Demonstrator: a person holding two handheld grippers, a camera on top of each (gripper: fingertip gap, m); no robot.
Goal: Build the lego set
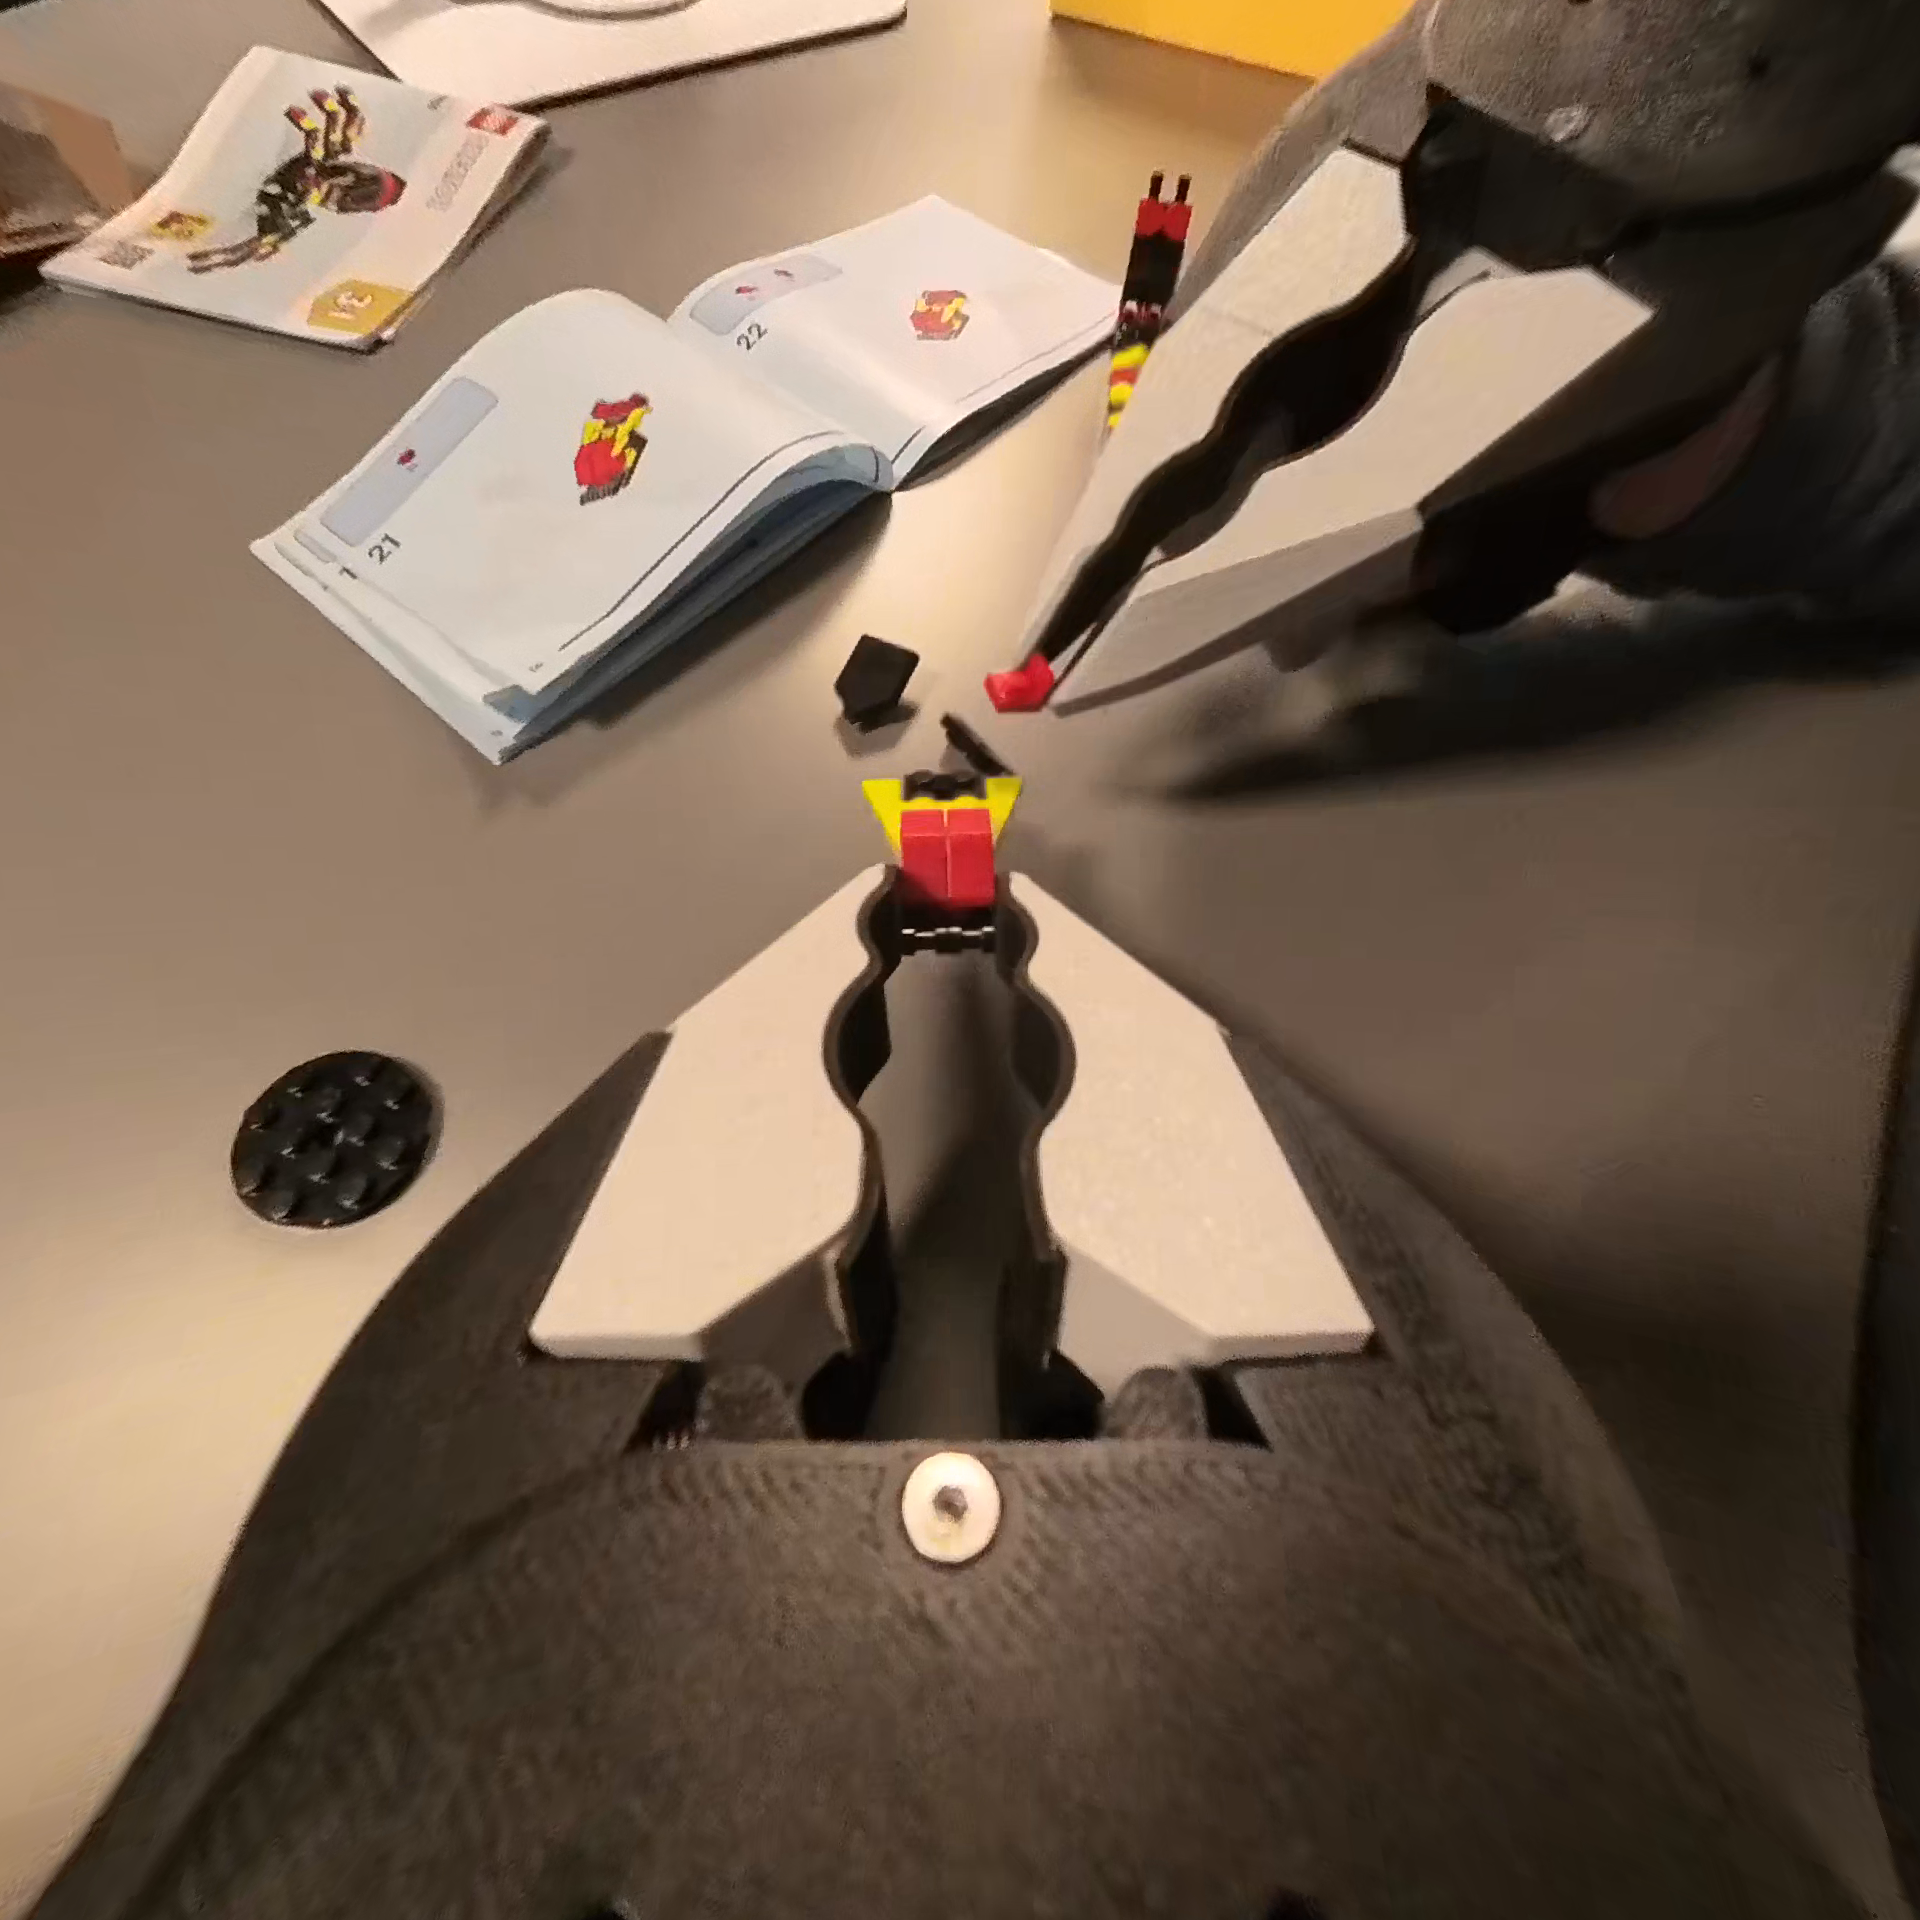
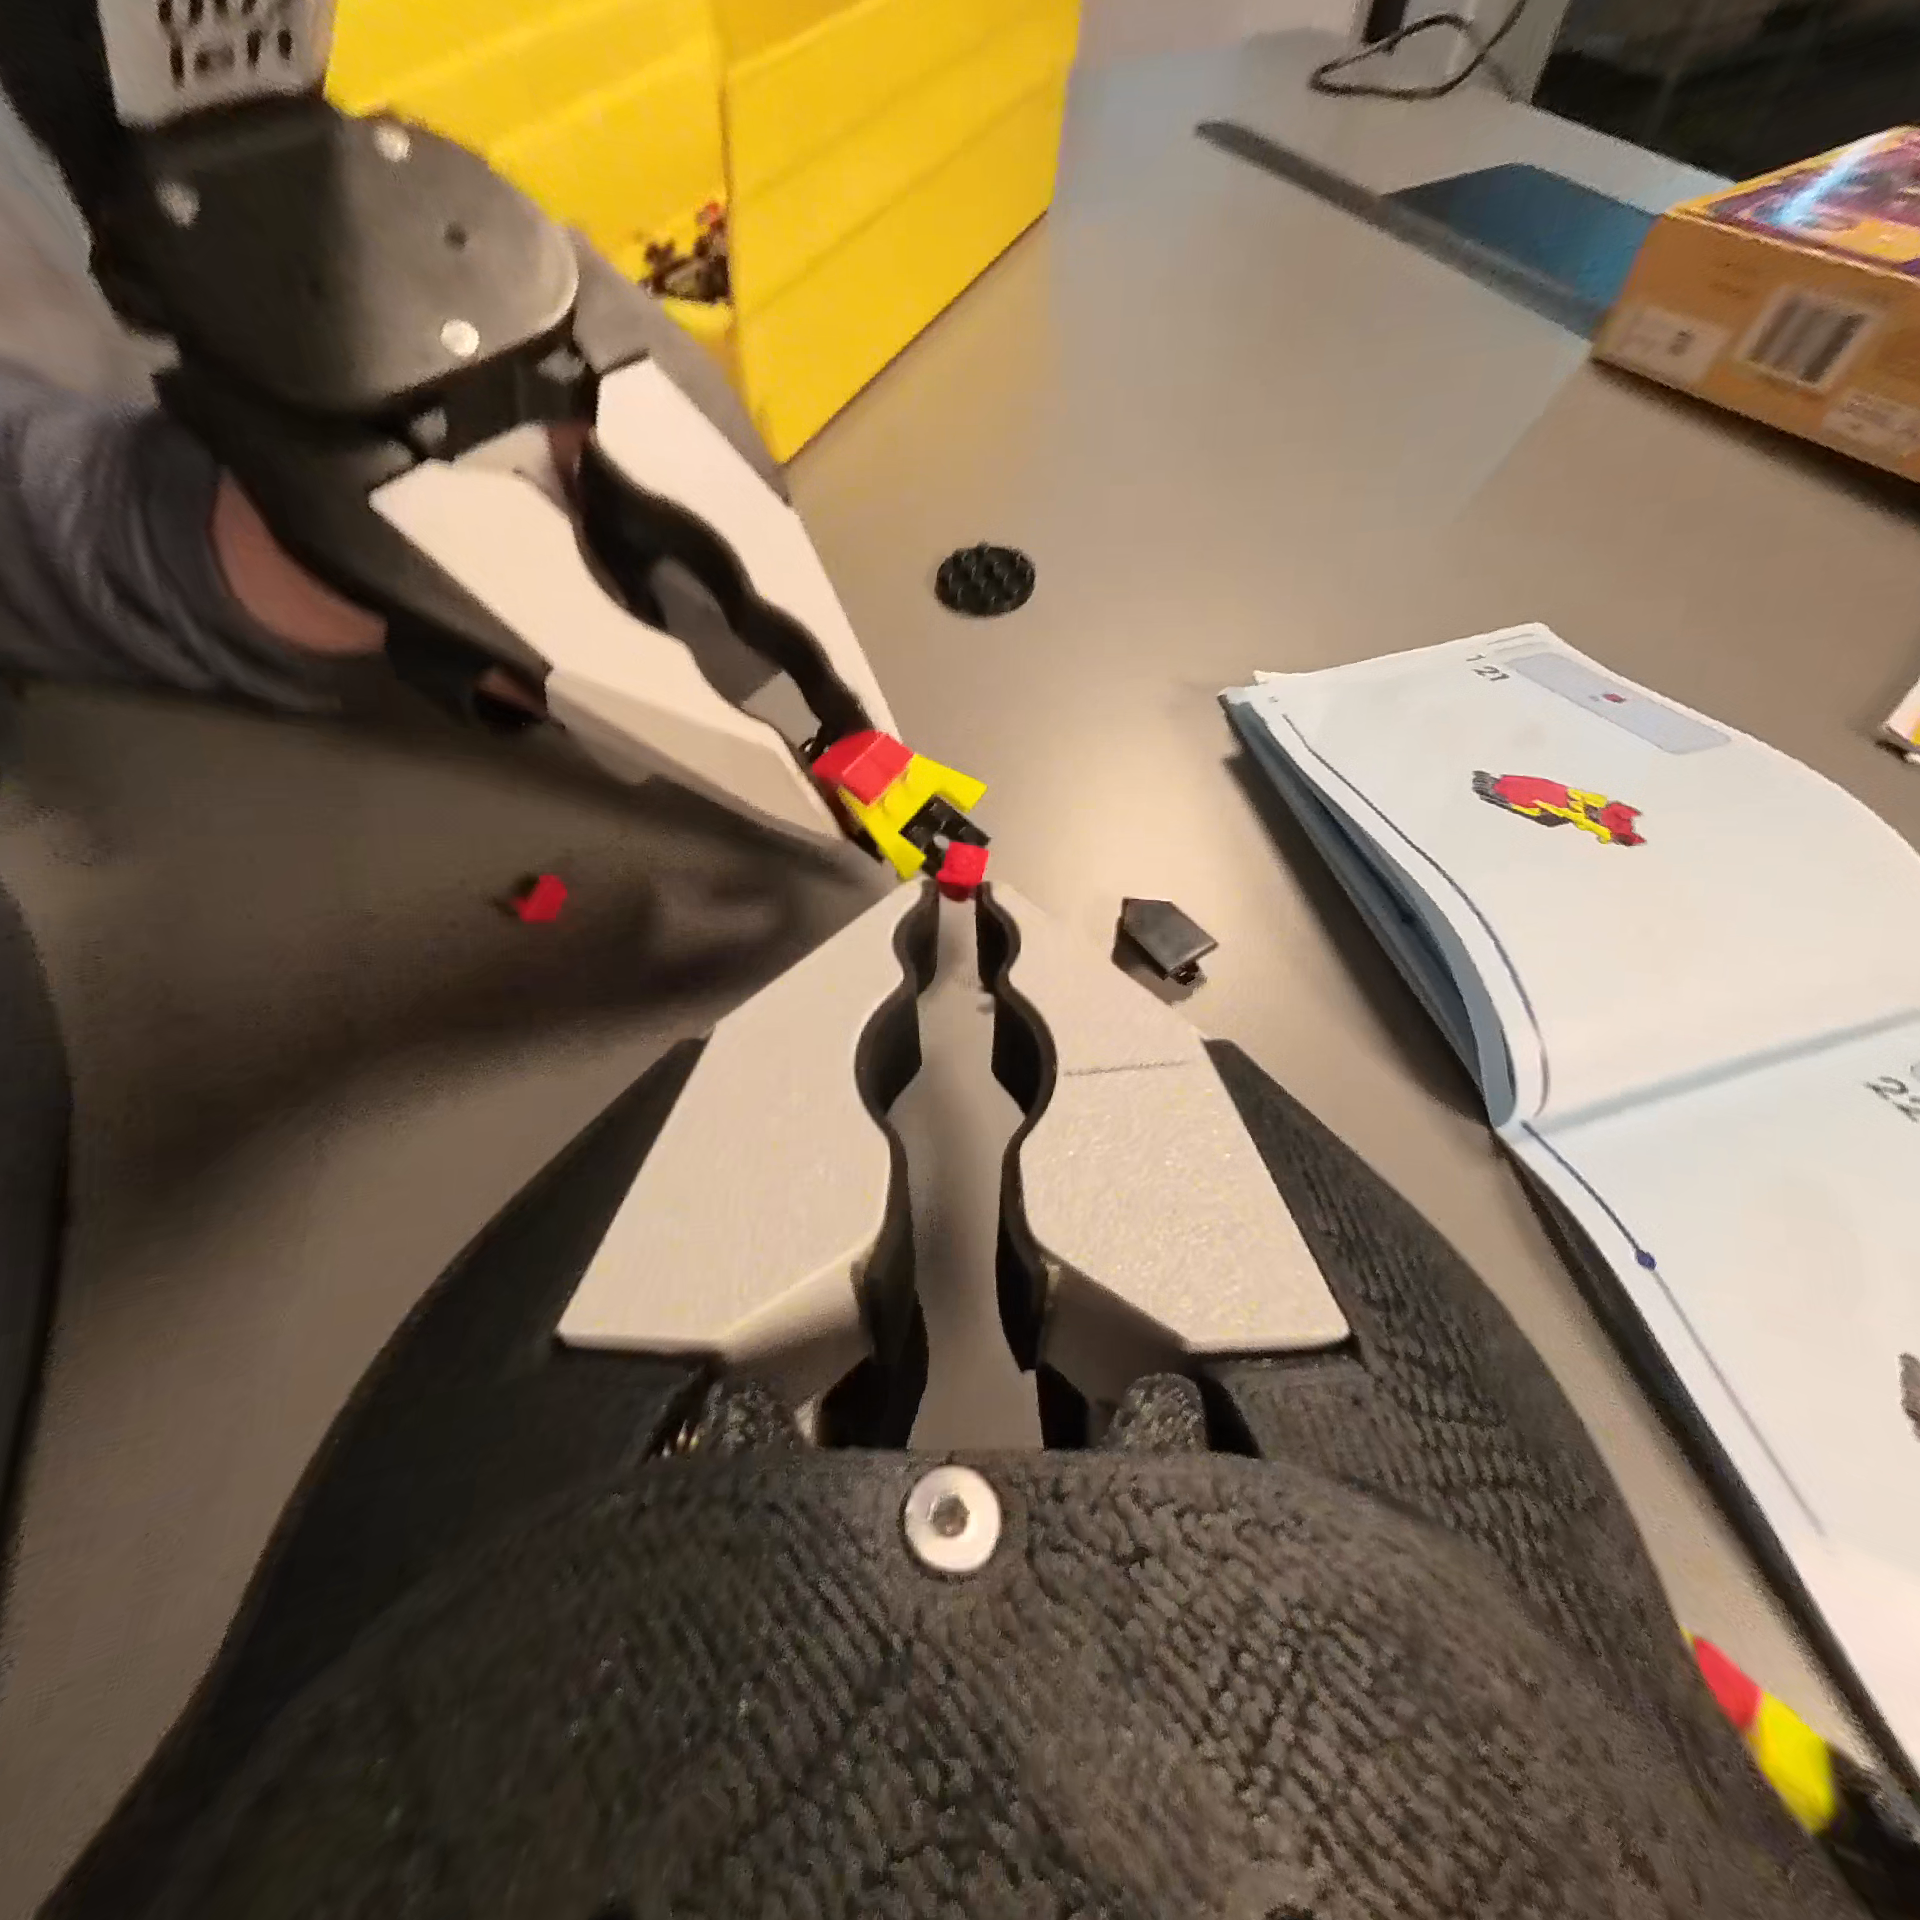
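Pinching a small red brick (image 2: 961,869) at its tips, the right gripper (image 2: 958,891) nearly meets the model. The left gripper (image 1: 948,883) clamps that red, yellow and black lego assembly (image 1: 943,831), its yellow wings flaring outward.

Right gripper (image 2: 958,891) pinches a tiny red brick (image 2: 961,868) right up against the red-yellow-black lego assembly (image 2: 904,800) that the left gripper (image 2: 868,795) clamps.

A grey tabletop (image 1: 312,883) carries an open instruction booklet (image 1: 623,499) mid-surface, a closed booklet (image 1: 301,197) toward its far edge, and a yellow bin (image 2: 831,187) beside a cardboard box (image 2: 1787,301). Near the open booklet lie a round black studded plate (image 1: 335,1138), a small black piece (image 1: 878,675), a loose red brick (image 2: 540,899) and a long red-black-yellow assembly (image 1: 1138,312).
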